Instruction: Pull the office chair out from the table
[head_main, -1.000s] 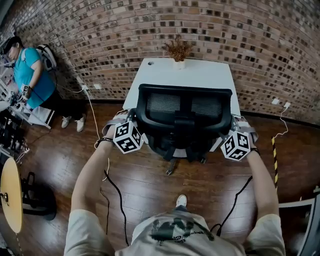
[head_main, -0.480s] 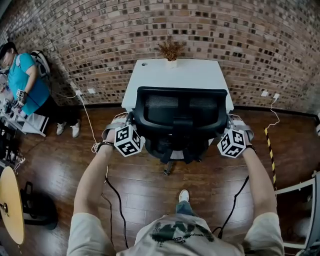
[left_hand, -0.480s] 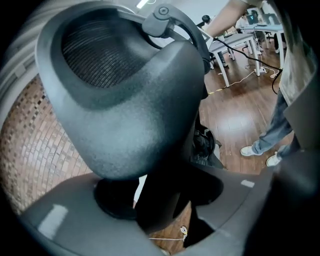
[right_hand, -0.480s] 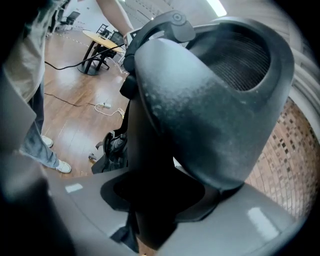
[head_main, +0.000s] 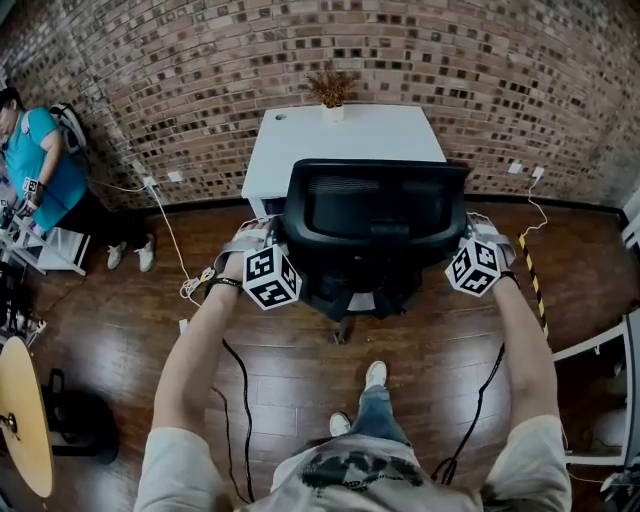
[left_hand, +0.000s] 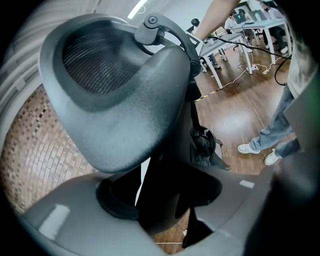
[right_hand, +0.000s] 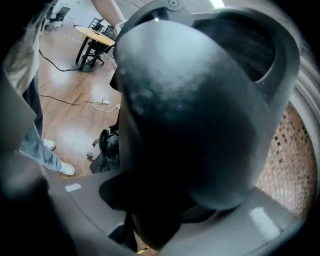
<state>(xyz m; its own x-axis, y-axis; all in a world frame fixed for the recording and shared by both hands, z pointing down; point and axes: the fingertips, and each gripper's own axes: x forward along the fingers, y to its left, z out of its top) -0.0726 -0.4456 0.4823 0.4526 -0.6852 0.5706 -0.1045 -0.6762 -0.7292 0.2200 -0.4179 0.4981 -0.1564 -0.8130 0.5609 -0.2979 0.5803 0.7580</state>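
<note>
A black office chair (head_main: 375, 215) with a mesh back stands just in front of the white table (head_main: 345, 140), which is set against the brick wall. My left gripper (head_main: 268, 245) is at the chair's left side. In the left gripper view the dark support under the armrest pad (left_hand: 135, 115) runs between the jaws of the left gripper (left_hand: 160, 200), which are closing on it. My right gripper (head_main: 470, 240) is at the chair's right side. There the armrest pad (right_hand: 200, 125) fills the view above the right gripper (right_hand: 160, 205); its jaws are opening slightly, with the support still between them.
A small potted plant (head_main: 330, 95) stands on the table's far edge. A person in a blue shirt (head_main: 35, 150) sits at the far left. Cables (head_main: 235, 380) trail over the wooden floor. A round wooden table (head_main: 20, 400) stands at the left and a white desk (head_main: 600, 350) at the right edge.
The chair has rolled back from the table toward me, with both grippers moving along at its sides. More of the tabletop now shows beyond the chair's back.
</note>
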